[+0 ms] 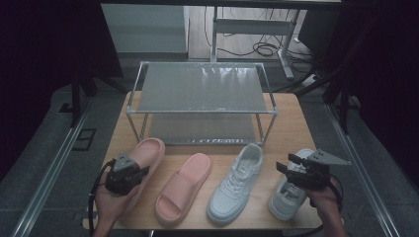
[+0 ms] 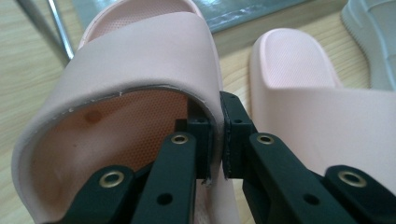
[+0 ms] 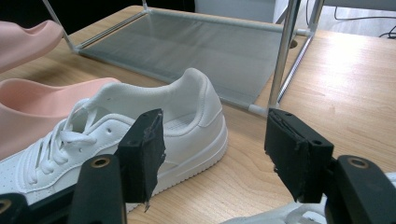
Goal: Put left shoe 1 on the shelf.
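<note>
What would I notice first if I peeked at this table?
Four shoes in a row at the near edge of the wooden table: two pink slides on the left, two white sneakers on the right. Behind them stands a metal shoe rack, and the left gripper pinches the outer slide's strap.

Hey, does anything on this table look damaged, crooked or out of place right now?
Mostly tidy. The right gripper has ragged, chipped pads. The four shoes lie at differing angles before the rack, and the left gripper pinches the left slide's strap.
</note>
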